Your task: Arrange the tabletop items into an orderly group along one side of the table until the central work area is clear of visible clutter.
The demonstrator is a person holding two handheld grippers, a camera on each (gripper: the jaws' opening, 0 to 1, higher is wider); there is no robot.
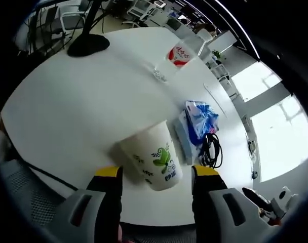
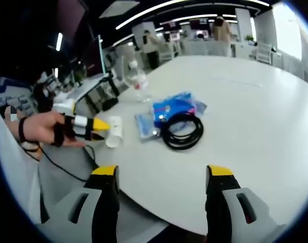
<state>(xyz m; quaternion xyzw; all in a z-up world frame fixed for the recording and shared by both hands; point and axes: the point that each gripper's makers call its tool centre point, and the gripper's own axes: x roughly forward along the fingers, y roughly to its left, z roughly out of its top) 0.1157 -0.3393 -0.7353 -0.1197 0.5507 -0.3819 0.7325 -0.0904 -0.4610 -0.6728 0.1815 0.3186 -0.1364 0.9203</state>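
Tabletop clutter is half-grouped, we judge: our spread left gripper (image 1: 156, 174) straddles the tipped white floral paper cup (image 1: 154, 159); blue packet (image 2: 173, 107) and black cable coil (image 2: 182, 130) lie together; right gripper (image 2: 162, 174) released, empty

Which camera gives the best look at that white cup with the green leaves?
The left gripper view: the cup lies close between the fingers, its leaf print plain. In the right gripper view the cup is small and far off, print unreadable.

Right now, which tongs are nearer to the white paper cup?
Left. The left tongs sit open on either side of the cup; the right tongs hang open off the table edge, well short of it.
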